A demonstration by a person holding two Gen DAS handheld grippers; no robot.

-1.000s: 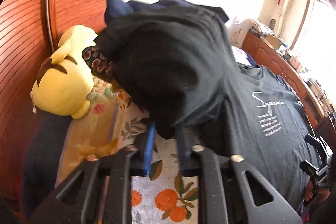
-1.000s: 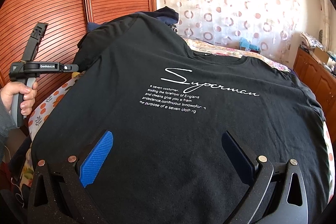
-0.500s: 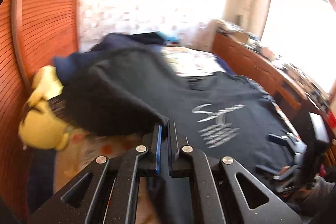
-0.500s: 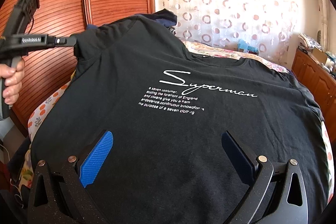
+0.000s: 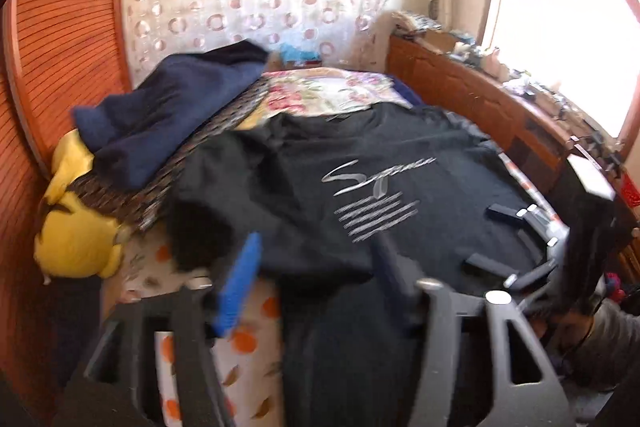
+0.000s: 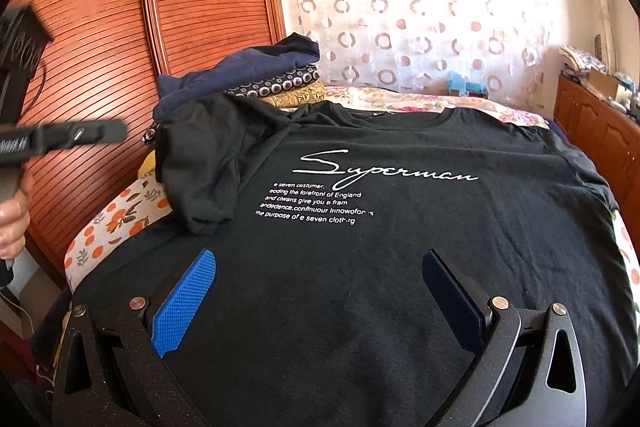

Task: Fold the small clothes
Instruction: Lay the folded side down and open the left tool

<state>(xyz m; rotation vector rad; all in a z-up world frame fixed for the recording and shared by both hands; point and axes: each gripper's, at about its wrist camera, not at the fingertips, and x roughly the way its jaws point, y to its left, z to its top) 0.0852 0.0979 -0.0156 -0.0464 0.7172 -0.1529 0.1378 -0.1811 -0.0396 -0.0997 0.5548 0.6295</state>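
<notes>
A black T-shirt with white "Superman" print lies front-up on the bed; it also shows in the left wrist view. Its left sleeve is folded inward onto the chest, next to the print. My left gripper is open and empty, raised above the shirt's left edge; in the right wrist view it hangs at the far left. My right gripper is open and empty, low over the shirt's hem, and appears at the right of the left wrist view.
A pile of folded clothes, navy on top, sits at the bed's far left corner by the wooden wardrobe. A yellow plush toy lies beside it. A wooden cabinet runs along the right. The orange-print sheet shows at the left.
My left gripper carried the left sleeve up and inward, opened and let it go. The sleeve now lies folded on the shirt. The right gripper stayed still.
</notes>
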